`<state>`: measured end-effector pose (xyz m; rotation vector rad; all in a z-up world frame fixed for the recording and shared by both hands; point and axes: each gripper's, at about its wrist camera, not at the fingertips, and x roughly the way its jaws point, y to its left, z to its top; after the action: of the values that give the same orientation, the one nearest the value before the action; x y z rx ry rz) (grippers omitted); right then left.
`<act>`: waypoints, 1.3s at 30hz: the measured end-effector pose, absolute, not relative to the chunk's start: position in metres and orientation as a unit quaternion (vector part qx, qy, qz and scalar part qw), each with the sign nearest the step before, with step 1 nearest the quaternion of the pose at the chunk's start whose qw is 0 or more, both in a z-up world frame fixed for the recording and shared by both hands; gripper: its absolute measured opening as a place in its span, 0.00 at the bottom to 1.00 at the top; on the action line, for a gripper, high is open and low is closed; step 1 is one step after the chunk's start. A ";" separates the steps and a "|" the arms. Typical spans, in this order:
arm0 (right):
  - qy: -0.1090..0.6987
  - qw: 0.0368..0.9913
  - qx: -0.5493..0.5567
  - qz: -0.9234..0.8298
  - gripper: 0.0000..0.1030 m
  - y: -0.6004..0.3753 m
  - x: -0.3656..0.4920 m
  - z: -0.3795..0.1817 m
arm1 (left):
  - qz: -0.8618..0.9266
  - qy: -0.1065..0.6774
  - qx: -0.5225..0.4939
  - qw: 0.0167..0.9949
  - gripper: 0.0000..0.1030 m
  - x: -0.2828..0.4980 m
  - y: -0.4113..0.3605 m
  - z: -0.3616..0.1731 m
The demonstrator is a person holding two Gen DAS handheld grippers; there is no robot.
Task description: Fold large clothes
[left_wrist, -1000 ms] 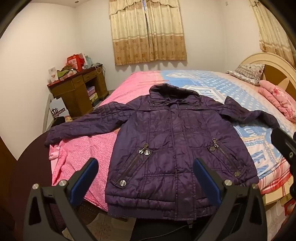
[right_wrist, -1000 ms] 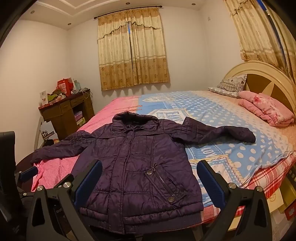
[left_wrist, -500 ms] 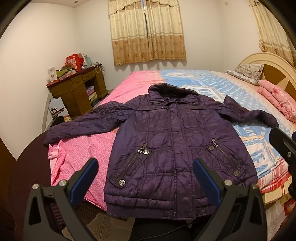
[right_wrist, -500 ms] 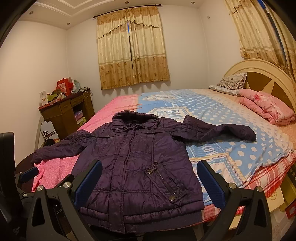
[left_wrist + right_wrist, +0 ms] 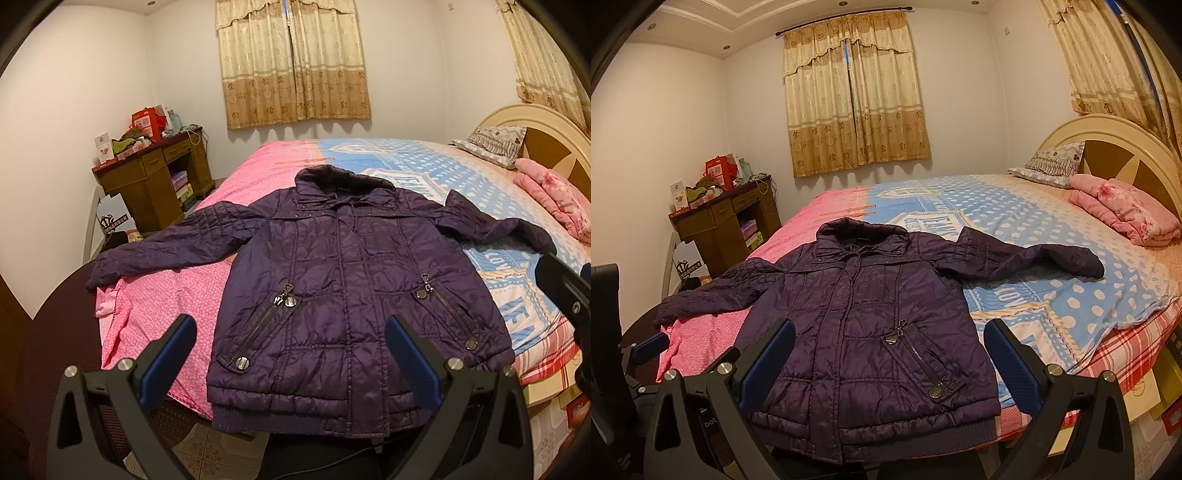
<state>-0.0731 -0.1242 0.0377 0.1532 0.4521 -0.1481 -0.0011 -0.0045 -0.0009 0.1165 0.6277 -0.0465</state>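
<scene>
A dark purple quilted jacket (image 5: 351, 291) (image 5: 864, 325) lies flat and face up on the bed, zipped, both sleeves spread out sideways, its hem hanging slightly over the near edge. My left gripper (image 5: 290, 354) hovers open in front of the hem, holding nothing. Beside it my right gripper (image 5: 888, 358) is open too, above the jacket's right pocket area, apart from the cloth. The right gripper's body shows at the right edge of the left wrist view.
The bed (image 5: 1015, 236) has a pink and blue spotted cover, a pillow (image 5: 1049, 166) and a folded pink blanket (image 5: 1126, 214) by the headboard. A cluttered wooden desk (image 5: 155, 173) stands at the left wall. Tiled floor lies below the near edge.
Both cameras have shifted slightly, so the jacket sits a little higher in the views. The jacket itself has not moved and both grippers stay open.
</scene>
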 end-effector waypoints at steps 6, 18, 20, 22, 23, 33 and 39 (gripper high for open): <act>0.224 0.969 0.077 -0.073 0.99 -0.124 -0.073 0.037 | -0.023 0.308 0.057 0.949 1.00 -0.001 -0.005 -0.001; 0.227 0.968 0.080 -0.071 0.99 -0.121 -0.073 0.034 | -0.018 0.305 0.057 0.951 1.00 -0.001 -0.005 -0.001; 0.227 0.968 0.080 -0.071 0.99 -0.120 -0.073 0.033 | -0.017 0.305 0.057 0.951 1.00 -0.001 -0.005 -0.001; 0.228 0.968 0.081 -0.070 0.99 -0.120 -0.073 0.032 | -0.017 0.305 0.056 0.951 1.00 -0.001 -0.005 -0.001; 0.229 0.968 0.082 -0.069 0.99 -0.119 -0.073 0.031 | -0.017 0.305 0.056 0.951 1.00 -0.002 -0.005 -0.001; 0.231 0.967 0.083 -0.069 0.99 -0.118 -0.073 0.030 | -0.017 0.305 0.056 0.951 1.00 -0.001 -0.005 -0.001; 0.234 0.966 0.088 -0.069 0.99 -0.118 -0.073 0.028 | -0.017 0.305 0.057 0.951 1.00 -0.001 -0.005 -0.001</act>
<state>-0.0732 -0.1183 0.0283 0.1773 0.4743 -0.1391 -0.0012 -0.0048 -0.0013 0.1150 0.6198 -0.0336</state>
